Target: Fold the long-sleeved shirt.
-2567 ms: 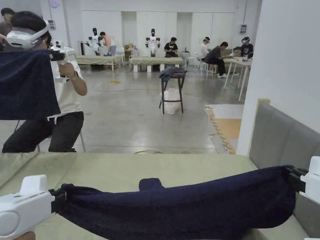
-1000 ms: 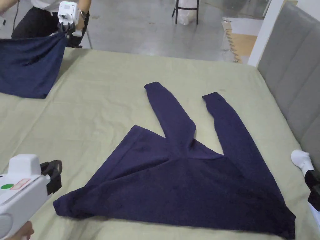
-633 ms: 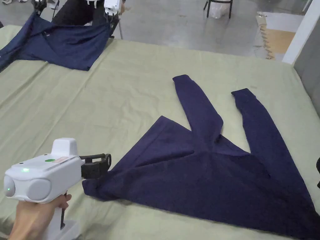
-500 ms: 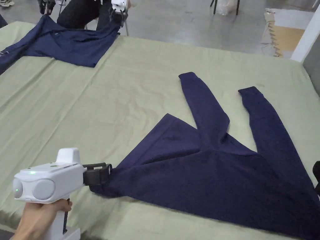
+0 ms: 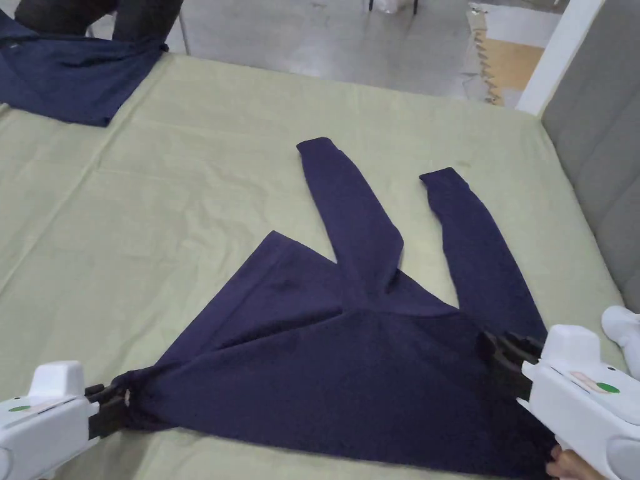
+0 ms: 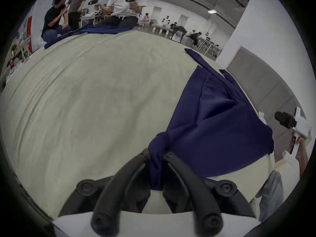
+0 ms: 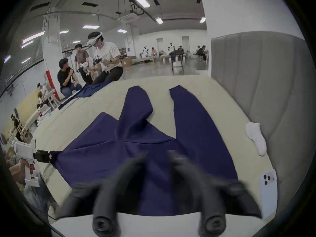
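Mostly flat navy shirt (image 5: 350, 369), sleeves fwd.

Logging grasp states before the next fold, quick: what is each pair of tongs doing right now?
Left tongs: closed on a bunched corner of the navy shirt.
Right tongs: open, blurred, jaws apart over the shirt, gripping nothing.

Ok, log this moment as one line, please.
left claw: shut on shirt corner | right claw: open over shirt | shirt: flat on bed, unfolded
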{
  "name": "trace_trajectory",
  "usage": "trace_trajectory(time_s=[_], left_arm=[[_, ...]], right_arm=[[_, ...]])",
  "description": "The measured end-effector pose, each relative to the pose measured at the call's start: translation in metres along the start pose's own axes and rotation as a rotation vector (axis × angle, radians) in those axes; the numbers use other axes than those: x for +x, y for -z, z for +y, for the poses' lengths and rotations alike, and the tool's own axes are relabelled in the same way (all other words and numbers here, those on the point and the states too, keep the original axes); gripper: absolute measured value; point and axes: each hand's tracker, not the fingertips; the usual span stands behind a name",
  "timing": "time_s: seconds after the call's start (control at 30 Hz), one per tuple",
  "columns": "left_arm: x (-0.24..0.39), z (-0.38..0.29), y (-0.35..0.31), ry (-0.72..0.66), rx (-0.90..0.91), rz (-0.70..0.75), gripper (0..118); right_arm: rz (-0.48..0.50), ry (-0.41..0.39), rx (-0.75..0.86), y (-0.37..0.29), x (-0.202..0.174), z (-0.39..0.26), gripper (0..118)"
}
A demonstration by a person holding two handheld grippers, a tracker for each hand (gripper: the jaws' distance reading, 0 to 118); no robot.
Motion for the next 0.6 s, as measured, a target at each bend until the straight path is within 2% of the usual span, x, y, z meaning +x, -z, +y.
trace_trajectory(time_s=[0.03,0.07,0.13,0.2,0.27,0.3,0.33,0.37,0.47,0.53,0.57,0.6], left_arm=[[0.0,0.003,0.0,0.001,-0.005,-0.004,17],[0.0,0.005,-0.002,-0.001,-0.004,-0.006,17],[0.007,0.012,-0.005,-0.009,-0.005,-0.019,17],[0.01,0.016,-0.007,-0.004,0.003,-0.016,17],[0.01,0.023,-0.004,-0.01,-0.003,-0.02,17],[0.011,0.025,-0.003,-0.01,-0.004,-0.015,17],[0.013,0.027,-0.003,-0.01,-0.003,-0.019,17],[0.014,0.03,-0.001,-0.011,-0.007,-0.019,17],[0.012,0.034,0.004,-0.027,-0.015,-0.025,17],[0.011,0.034,0.008,-0.035,-0.022,-0.016,17],[0.01,0.034,0.009,-0.035,-0.022,-0.02,17],[0.01,0.034,0.01,-0.037,-0.025,-0.019,17]], right_arm=[[-0.002,-0.016,-0.027,0.013,0.002,0.009,89],[-0.015,-0.03,-0.066,0.031,0.002,0.019,118],[-0.013,-0.066,-0.071,0.061,0.007,0.037,116],[0.032,-0.103,-0.14,0.098,0.013,0.054,116],[0.085,-0.109,-0.225,0.133,0.001,0.065,114],[0.111,-0.116,-0.267,0.149,0.001,0.07,109],[0.11,-0.12,-0.304,0.167,0.001,0.073,96],[0.097,-0.116,-0.332,0.183,0.007,0.08,90],[0.09,-0.105,-0.369,0.217,0.007,0.082,86],[0.101,-0.103,-0.462,0.231,0.002,0.079,67],[0.118,-0.162,-0.47,0.234,-0.002,0.073,65],[0.062,-0.212,-0.471,0.236,-0.005,0.07,65]])
